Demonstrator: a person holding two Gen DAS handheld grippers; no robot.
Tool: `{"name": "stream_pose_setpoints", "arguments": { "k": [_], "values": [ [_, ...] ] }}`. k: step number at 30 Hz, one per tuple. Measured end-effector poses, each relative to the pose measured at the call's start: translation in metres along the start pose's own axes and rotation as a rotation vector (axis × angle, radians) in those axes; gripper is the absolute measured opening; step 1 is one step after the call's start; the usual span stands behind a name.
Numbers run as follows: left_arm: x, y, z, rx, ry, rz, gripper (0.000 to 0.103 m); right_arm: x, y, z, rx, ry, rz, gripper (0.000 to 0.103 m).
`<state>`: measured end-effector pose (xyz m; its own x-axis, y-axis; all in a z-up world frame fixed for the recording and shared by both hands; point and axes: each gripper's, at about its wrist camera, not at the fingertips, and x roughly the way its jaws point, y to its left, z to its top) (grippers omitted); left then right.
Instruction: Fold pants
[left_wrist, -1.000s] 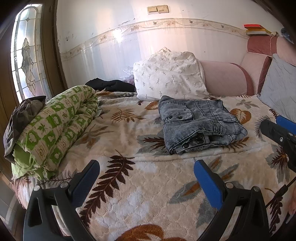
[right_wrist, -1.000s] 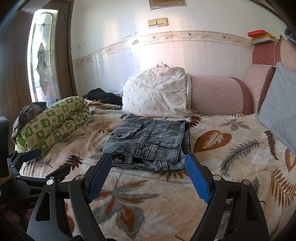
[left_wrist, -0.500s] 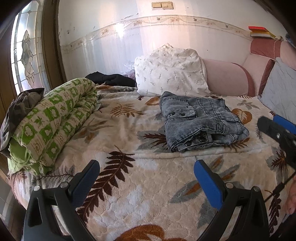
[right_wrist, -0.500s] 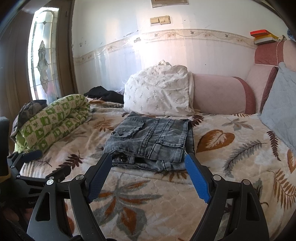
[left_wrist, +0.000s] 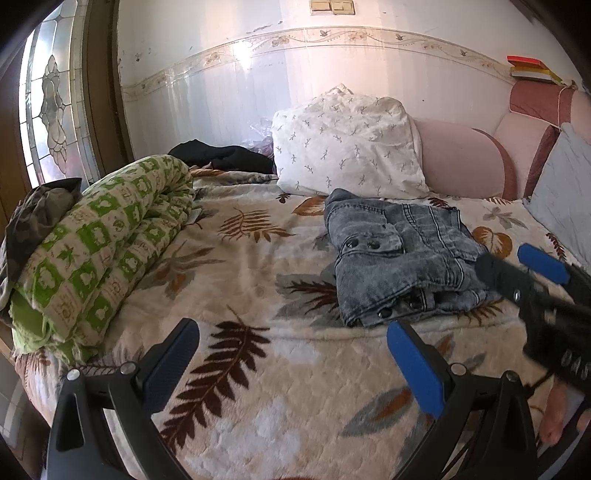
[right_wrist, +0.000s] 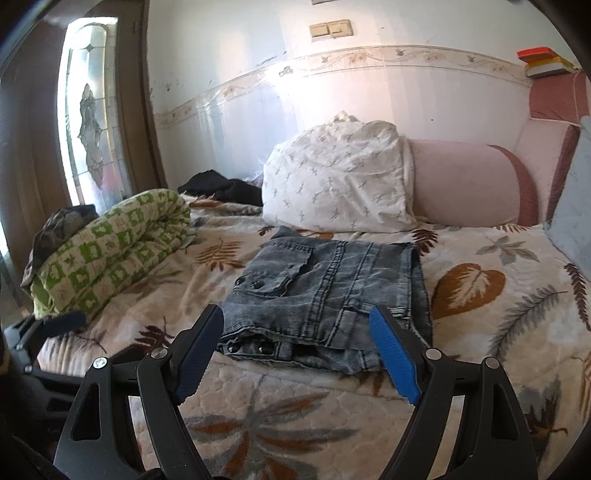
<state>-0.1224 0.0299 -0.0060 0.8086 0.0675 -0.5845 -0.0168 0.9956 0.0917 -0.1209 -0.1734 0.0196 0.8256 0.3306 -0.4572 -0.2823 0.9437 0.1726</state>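
The grey-blue denim pants lie folded in a compact stack on the leaf-patterned bed cover; they also show in the right wrist view. My left gripper is open and empty, above the cover, to the near left of the pants. My right gripper is open and empty, just in front of the near edge of the pants; it also shows at the right of the left wrist view.
A rolled green-and-white quilt lies along the bed's left side with dark clothes on its end. A white pillow, pink bolster and grey cushion line the back and right. Black clothing lies by the wall.
Both grippers have drawn slightly back and up from the pants, staying open. The folded pants have not moved.
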Motion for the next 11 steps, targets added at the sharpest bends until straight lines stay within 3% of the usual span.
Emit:
{"name": "stream_pose_setpoints", "arguments": {
  "k": [11],
  "values": [
    [0.017,-0.002,0.004,-0.029,0.025,-0.017,0.103,0.006,0.001,0.001,-0.011,0.007,0.016,0.081]
  ]
}}
